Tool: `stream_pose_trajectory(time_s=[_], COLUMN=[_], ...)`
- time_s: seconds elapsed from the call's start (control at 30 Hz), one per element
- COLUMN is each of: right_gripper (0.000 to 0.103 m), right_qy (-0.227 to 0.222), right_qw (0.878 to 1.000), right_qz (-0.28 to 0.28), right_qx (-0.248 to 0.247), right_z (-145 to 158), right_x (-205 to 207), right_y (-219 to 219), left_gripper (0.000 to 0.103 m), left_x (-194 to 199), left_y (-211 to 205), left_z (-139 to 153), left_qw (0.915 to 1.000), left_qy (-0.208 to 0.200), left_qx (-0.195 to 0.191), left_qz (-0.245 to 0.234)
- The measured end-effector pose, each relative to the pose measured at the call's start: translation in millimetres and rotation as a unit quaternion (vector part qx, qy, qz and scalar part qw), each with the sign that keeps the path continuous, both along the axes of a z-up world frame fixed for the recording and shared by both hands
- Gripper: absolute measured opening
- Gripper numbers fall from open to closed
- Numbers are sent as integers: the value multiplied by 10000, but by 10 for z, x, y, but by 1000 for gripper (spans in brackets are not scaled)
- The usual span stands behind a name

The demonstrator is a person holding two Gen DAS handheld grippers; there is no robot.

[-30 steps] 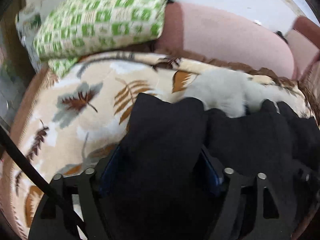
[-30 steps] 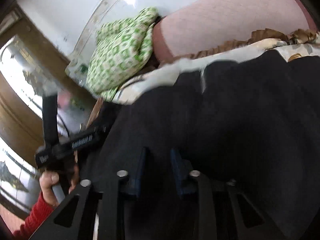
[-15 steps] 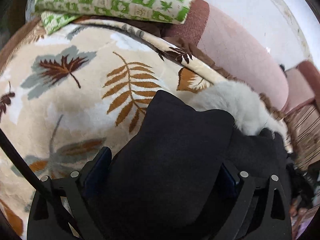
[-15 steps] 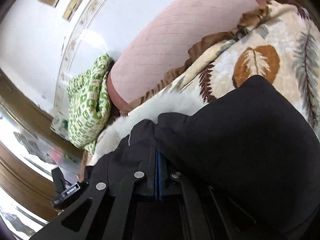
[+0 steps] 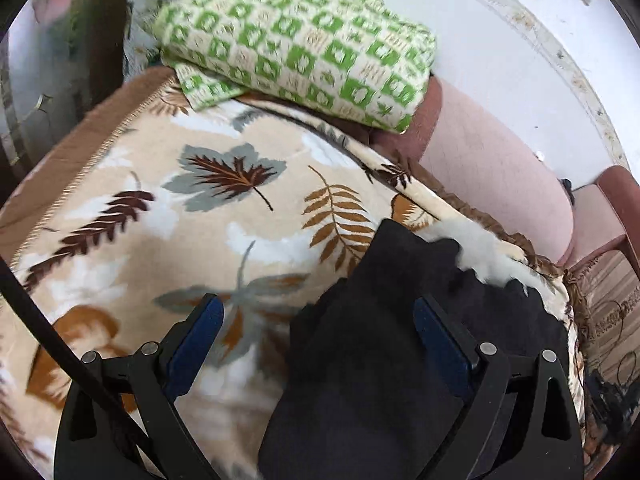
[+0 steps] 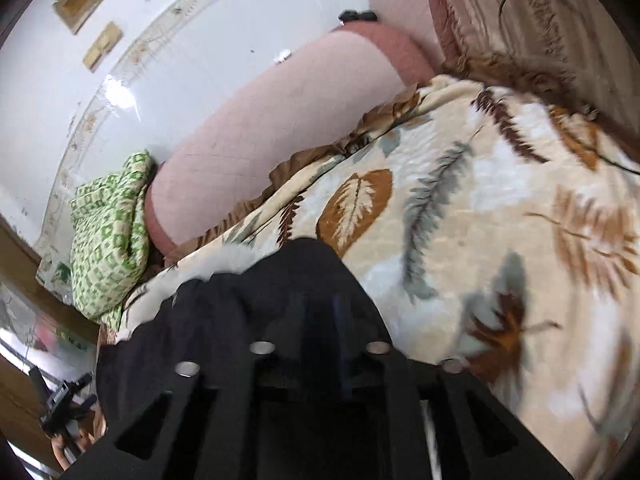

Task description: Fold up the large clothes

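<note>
From the left wrist camera, the left gripper has its jaws spread wide apart, blue pads facing inward. A black garment lies between them and off toward the right-hand jaw, flat on a leaf-patterned blanket; neither pad appears to press on the cloth. A patch of white fur trim shows at the garment's far edge, ahead of the jaws and to their right. Straight ahead and further off, a green checked cloth sits bunched on top of a pink bolster that runs along the white wall. A black cable crosses the near left corner.

From the right wrist camera, the right gripper is blurred and dark against the same black garment, which is heaped right around the jaws; they look a little apart, but I cannot tell whether they pinch the fabric. The blanket spreads out to the right of the jaws. The bolster lies ahead, with the green cloth at its left end.
</note>
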State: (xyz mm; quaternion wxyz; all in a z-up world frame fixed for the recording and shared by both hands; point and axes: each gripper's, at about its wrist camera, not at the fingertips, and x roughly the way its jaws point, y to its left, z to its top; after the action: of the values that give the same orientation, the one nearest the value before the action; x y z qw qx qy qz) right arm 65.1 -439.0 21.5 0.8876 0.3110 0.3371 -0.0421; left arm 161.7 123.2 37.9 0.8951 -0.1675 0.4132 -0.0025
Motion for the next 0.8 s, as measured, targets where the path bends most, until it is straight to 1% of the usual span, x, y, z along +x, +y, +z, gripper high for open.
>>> stream_pose_trajectory(time_s=[0.03,0.07,0.13,0.2,0.27,0.3,0.33,0.4,0.43,0.5,0.6,0.67,0.77,0.8], right_gripper=[45,52,55,56,57,57,59,62,63,64,65,65,66,66], right_qy=[-87,-135,-242,-248,-246,-255,-237,-170,-140,-75,139,296,382,391], right_qw=[9999,9997,9988,9973,9946,9924,9907,9879,9869,9853,9817,9795,9789,9788], right_qz=[72,165,382,603,801,861,856,764,727,688,692,678,598,579], right_qx=[-46,-106,-196,-338,-608,-841,-1031,-1337,-1434,-1563,-1769,-1875,-1915,-1927], right_z=[62,110,148,144,113,90,62,-20,-63,-142,-305,-369,-410,-418], right_x=[-138,-267,-485,-640,-839,-967,-1054,-1218,-1291,-1399,-1549,-1597,-1693,-1726], right_y=[88,197,432,651,923,1079,1188,1336,1391,1457,1566,1610,1648,1660], left_gripper=[96,96,96,96,96,96,96,96,96,96,96,96,96,96], left_x=[-138,-285,-527,-803,-1081,-1184,-1349,-1550,-1660,-1865,-2100,-2266,-2524,-2632], left_y=[-22,-60,-138,-254,-397,-440,-526,-630,-681,-776,-899,-986,-1083,-1123], left_z=[49,87,112,104,80,67,41,-9,-41,-132,-239,-266,-218,-171], left_qw=[9999,9998,9992,9978,9956,9946,9927,9904,9896,9900,9915,9908,9884,9853], left_qy=[-51,-97,-164,-192,-250,-284,-332,-395,-411,-362,-258,-284,-551,-729], left_qx=[89,193,356,597,848,939,1102,1269,1323,1305,1203,1250,1370,1517], left_qz=[-4,-25,-107,-206,-307,-327,-362,-376,-377,-398,-434,-425,-346,-276])
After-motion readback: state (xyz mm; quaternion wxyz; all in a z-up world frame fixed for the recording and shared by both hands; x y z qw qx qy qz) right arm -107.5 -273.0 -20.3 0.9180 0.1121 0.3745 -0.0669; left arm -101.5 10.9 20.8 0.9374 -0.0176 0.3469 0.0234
